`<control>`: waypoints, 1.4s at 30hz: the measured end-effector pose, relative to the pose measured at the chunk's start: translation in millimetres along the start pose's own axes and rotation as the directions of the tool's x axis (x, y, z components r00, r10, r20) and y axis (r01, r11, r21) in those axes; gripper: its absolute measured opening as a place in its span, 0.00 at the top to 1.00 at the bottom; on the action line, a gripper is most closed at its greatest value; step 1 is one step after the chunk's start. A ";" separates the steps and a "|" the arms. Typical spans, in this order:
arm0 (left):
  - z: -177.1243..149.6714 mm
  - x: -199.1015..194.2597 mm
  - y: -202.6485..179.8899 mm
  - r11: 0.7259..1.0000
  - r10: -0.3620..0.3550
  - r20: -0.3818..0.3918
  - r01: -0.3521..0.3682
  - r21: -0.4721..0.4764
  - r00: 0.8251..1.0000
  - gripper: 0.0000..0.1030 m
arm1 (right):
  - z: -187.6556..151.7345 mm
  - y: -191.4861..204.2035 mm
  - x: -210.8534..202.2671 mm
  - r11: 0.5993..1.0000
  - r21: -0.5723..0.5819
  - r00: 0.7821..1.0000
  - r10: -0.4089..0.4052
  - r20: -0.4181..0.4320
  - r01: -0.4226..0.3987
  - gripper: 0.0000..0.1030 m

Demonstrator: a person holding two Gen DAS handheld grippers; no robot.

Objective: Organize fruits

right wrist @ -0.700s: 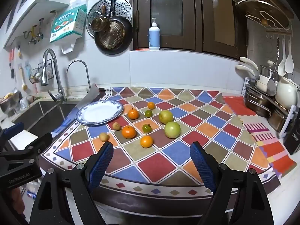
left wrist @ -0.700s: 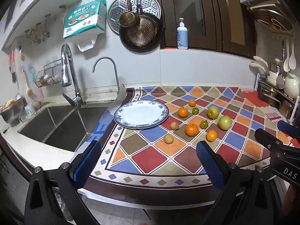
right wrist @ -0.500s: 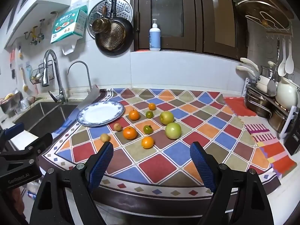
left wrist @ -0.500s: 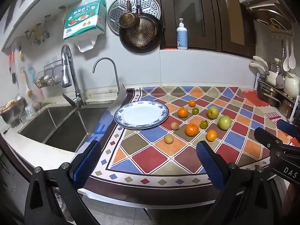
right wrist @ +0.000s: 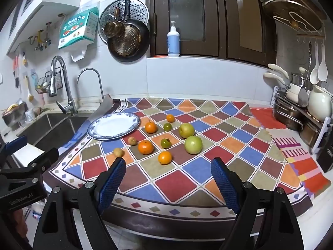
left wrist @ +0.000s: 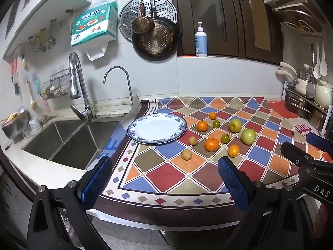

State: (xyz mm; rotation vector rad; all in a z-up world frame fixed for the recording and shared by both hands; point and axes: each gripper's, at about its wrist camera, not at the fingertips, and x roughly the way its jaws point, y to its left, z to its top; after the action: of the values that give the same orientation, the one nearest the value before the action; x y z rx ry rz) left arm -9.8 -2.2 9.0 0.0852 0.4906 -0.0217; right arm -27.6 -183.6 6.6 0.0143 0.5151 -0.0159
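Left hand-held gripper (left wrist: 164, 179) spread wide, nothing between the blue pads (left wrist: 233, 184), held off the near edge of the surface (left wrist: 166, 173) where a diamond-patterned mat lies. Right hand-held gripper (right wrist: 166, 181) likewise parted and holding nothing, also back from the near edge — its dark body visible at the right border of the left wrist view.

Ahead of the left hand-held gripper, slightly left of centre: a blue-rimmed white plate (left wrist: 133, 132), bare, next to the steel sink (left wrist: 62, 145) farther left. Ahead and right of it, loose on the mat: nine fruits. Nearest the right hand-held gripper, straight ahead between its fingers: a small orange (right wrist: 164, 157). Just beyond that, a larger mandarin (right wrist: 145, 147) to the left, a small green citrus (right wrist: 166, 143) in the middle, a green apple (right wrist: 193, 144) to the right. Ahead-left, close to the left fingertip: a tan longan-like fruit (right wrist: 118, 152), with a second one (right wrist: 132, 140) farther on, near the plate rim. Farther still: another mandarin (right wrist: 150, 127), a second green citrus (right wrist: 167, 126), a yellow-green apple (right wrist: 186, 130), and at the far end a tiny orange (right wrist: 170, 118). None touching the plate, none touching each other.

Far right of the right hand-held gripper: a dish rack (right wrist: 295, 112) with a white jug.
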 end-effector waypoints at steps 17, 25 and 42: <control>-0.5 -1.2 -2.3 1.000 -0.011 0.004 0.011 0.003 1.000 0.00 | 0.9 -0.9 -2.8 1.000 -0.003 1.000 -0.002 0.006 0.002 0.18; 1.2 -2.3 -4.3 1.000 -0.009 0.011 0.009 0.004 1.000 0.00 | 1.3 -1.2 -5.5 1.000 -0.011 1.000 0.002 0.011 -0.002 0.18; 1.0 -3.0 -4.0 1.000 -0.009 0.014 0.009 0.004 1.000 0.00 | 2.1 -1.3 -5.8 1.000 -0.011 1.000 0.000 0.011 0.000 0.18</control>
State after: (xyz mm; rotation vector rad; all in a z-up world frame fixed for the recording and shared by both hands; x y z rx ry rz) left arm -12.2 -6.3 11.0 0.0865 0.4770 -0.0323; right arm -31.6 -184.9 11.2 0.0033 0.5042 -0.0127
